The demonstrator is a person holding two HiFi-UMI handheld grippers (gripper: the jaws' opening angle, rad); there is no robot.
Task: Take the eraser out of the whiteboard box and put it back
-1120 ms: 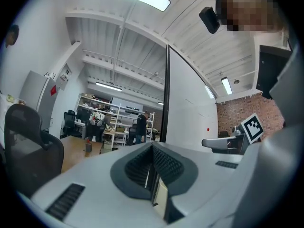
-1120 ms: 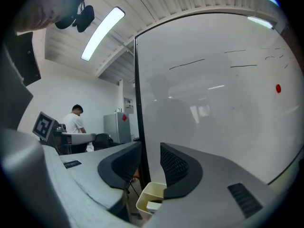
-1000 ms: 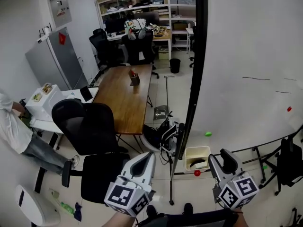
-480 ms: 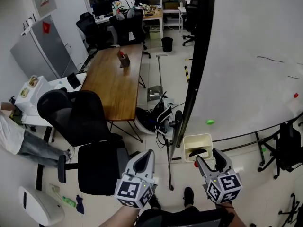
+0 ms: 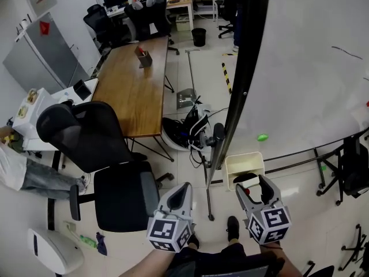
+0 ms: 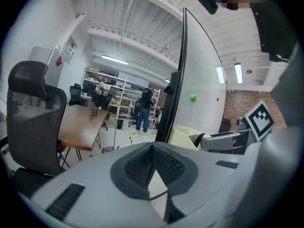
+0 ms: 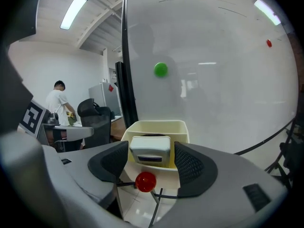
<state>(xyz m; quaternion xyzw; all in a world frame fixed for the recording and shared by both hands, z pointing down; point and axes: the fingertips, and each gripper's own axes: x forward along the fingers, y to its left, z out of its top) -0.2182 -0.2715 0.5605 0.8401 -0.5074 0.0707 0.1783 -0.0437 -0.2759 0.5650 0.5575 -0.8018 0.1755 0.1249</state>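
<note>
Straight ahead of the right hand-held gripper (image 7: 151,161), framed by the gap of its jaws: the eraser (image 7: 150,148), sticking up from the cream whiteboard box (image 7: 154,125) at the foot of the whiteboard (image 7: 218,56). The jaws have just been opening and stand wide, released. Nothing touches the pads, and the eraser looks to lie beyond the tips.

A red magnet (image 7: 145,181) sits just below the approach line.

Step in hand, as I judge it: the reach. Go in over the box's near rim with one pad on each side of the eraser. Stay clear of the magnet and close only once the pads overlap its body.

This gripper tilts slightly down toward the box. The left hand-held gripper (image 6: 153,148), off to its left, is clenched on nothing and aimed past the board's edge.
</note>
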